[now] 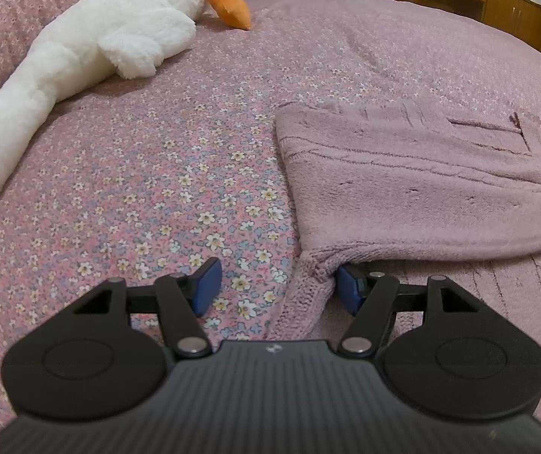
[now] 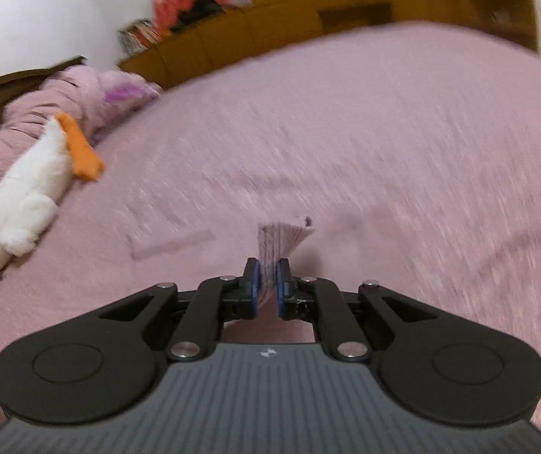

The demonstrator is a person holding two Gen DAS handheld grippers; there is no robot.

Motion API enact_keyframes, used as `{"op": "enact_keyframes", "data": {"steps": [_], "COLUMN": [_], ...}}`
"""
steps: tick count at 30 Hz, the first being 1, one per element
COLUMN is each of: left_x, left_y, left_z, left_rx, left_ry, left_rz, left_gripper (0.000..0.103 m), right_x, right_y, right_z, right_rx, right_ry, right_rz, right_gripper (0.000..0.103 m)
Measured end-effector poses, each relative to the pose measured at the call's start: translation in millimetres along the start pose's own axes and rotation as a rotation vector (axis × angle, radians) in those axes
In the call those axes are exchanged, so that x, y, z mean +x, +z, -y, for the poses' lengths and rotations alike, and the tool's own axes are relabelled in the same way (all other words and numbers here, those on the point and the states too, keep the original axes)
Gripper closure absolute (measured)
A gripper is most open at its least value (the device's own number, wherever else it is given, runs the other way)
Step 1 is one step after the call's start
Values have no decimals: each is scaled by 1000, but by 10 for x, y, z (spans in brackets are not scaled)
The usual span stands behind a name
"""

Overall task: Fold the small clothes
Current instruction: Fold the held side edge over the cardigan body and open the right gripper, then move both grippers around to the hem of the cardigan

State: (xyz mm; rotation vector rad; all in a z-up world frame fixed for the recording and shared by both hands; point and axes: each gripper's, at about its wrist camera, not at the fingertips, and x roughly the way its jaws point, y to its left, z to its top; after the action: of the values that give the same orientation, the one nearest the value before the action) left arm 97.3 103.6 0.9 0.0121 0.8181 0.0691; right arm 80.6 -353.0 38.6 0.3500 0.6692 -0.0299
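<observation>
The pink knit sweater (image 1: 422, 185) is lying on the bed (image 1: 195, 174), already folded over on itself at least once, with a thick flap sitting on top of a lower layer that has a pearl button at the far right edge. The right claw (image 2: 266, 283) is clamped tight on a bunched bit of pink knit, so I'd say we're mid-fold, dragging a sleeve or edge across. The left claw (image 1: 278, 287) is spread open, 1 blue pad tucked under the folded edge, the other out over the floral sheet, gripping nothing. Next move probably needs the right one to lay its piece flat and square on the stack, with the left maybe pinning the crease.

Hard to say which part of the sweater the right claw has, since that view is badly smeared and the fabric blends into the bedspread. The sweater runs off the right side of the left view. A white plush goose (image 1: 81, 45) lies near the pillows, well clear.
</observation>
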Motion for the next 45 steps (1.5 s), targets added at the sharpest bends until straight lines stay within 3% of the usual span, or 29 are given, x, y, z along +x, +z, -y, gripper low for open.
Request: {"op": "enact_keyframes", "data": {"steps": [1, 3, 10, 14, 26, 34, 45], "left_x": [1, -9, -155, -378, -1123, -1461, -1541], "left_y": [2, 10, -4, -28, -90, -495, -1116], "left_z": [-1, -8, -100, -100, -24, 277, 633], "left_rx": [2, 4, -7, 52, 194, 285, 358], "left_ry": [1, 0, -22, -16, -77, -145, -239], "left_rz": [-1, -7, -30, -4, 32, 20, -63], "left_gripper": [37, 37, 36, 38, 38, 38, 38], "right_x": [24, 47, -158, -423, -1374, -1745, -1880], "right_y": [-78, -234, -404, -467, -833, -1376, -2017], "right_z": [58, 152, 137, 37, -259, -391, -585], "right_rx": [1, 10, 14, -34, -237, -437, -667], "right_ry": [-12, -44, -37, -16, 129, 140, 184], "right_rz": [-18, -39, 0, 22, -16, -65, -176], "right_gripper": [92, 74, 55, 42, 40, 40, 39]}}
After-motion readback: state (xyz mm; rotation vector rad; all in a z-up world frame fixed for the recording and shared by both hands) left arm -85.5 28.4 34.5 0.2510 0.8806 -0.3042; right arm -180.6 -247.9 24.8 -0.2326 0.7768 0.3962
